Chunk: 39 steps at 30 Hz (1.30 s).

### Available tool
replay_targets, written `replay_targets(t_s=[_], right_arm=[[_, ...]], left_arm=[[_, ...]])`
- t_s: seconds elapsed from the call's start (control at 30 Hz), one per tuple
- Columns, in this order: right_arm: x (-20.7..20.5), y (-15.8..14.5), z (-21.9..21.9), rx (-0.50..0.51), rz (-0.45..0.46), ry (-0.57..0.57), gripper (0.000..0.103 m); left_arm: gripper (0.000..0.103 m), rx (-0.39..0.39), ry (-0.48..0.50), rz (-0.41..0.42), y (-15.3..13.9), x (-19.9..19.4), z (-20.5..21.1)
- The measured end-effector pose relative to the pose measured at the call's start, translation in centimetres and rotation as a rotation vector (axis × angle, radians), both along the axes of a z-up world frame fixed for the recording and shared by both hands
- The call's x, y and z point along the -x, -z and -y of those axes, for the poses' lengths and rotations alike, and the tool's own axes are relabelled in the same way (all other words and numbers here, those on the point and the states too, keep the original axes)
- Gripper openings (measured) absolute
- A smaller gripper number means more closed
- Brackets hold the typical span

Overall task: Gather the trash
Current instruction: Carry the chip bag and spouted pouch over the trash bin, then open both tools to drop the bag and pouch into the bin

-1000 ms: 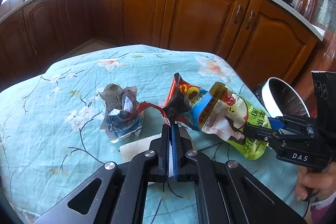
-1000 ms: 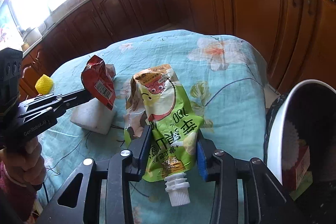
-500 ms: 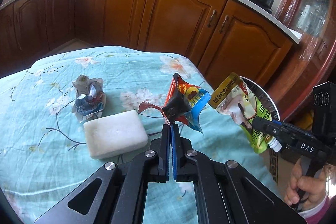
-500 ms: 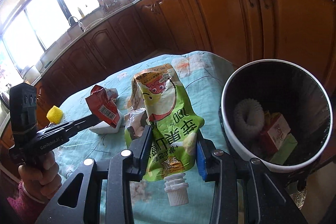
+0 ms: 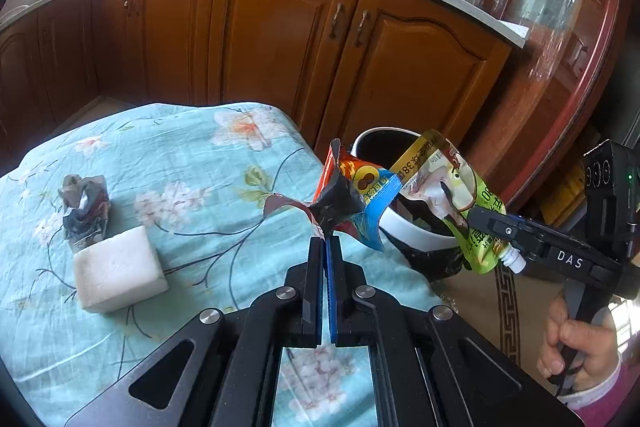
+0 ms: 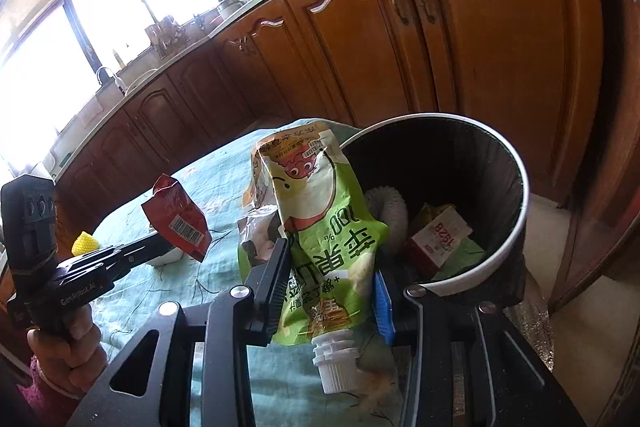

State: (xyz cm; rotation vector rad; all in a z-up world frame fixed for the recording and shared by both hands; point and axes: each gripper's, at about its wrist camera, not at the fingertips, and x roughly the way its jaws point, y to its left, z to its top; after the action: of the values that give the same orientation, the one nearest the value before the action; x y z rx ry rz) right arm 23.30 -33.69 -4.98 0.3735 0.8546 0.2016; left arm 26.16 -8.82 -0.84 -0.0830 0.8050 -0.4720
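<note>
R gripper [image 6: 332, 287] clamped on green spout pouch [image 6: 320, 227], gripped low across the body w/ spout hanging down toward the camera, so the top end leads toward the bin [image 6: 516, 187]. L gripper [image 5: 325, 247] pinched fully shut on a twisted corner of the red/blue snack wrapper [image 5: 352, 199]; thin film, so a tight pinch is prob. the only secure hold. Largest first: table w/ floral cloth [image 5: 180, 155] sits just beside the bin, which stands on the floor at the table's edge w/ black liner, already holding a box and some white stuff. Pouch is partly over the bin mouth; wrapper is near the rim, over the table edge. Left on cloth: white sponge block [image 5: 118, 273], crumpled wrapper [image 5: 84, 211] beside it, small yellow item [image 6: 85, 242] further off. Both pieces not yet dropped; crumpled wrapper likely next.
</note>
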Motion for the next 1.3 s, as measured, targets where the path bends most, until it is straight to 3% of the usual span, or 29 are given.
replay_targets(t_s=[0.5,1.3], right_arm=[[-0.4,0.5,4.7,0.053,-0.011,0.122,0.038],[-4.0,1.8,6.5,0.109,-0.084,0.140,0.039]], left_arm=[[0.000,-0.046,0.097,-0.004,0.1,-4.0,7.5],[0.001,-0.097,0.136,-0.090,3.1,-11.3,14.6]])
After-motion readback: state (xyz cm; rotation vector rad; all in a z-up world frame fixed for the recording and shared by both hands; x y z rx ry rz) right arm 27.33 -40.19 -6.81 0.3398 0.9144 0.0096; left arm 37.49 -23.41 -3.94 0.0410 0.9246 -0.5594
